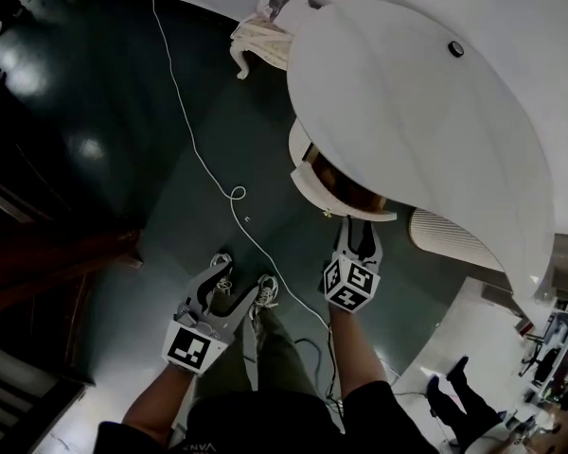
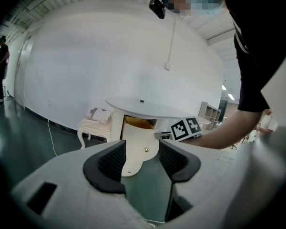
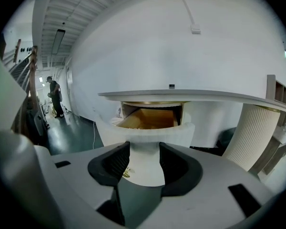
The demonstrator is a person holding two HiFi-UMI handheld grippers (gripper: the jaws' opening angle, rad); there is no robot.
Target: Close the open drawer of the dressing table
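The right arm reaches forward, its right gripper [image 1: 353,227] tilted slightly down, jaws spread, just before the front of the open drawer [image 1: 333,193] under the table [image 1: 407,93], while the left gripper [image 1: 232,287] hangs back, spread and empty.

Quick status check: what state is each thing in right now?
Drawer: open, pulled out under the tabletop.
Left gripper: jaws apart, empty.
Right gripper: jaws apart, empty, facing the drawer front.

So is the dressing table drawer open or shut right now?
Open: the drawer front stands well out from under the tabletop, its wooden inside exposed.
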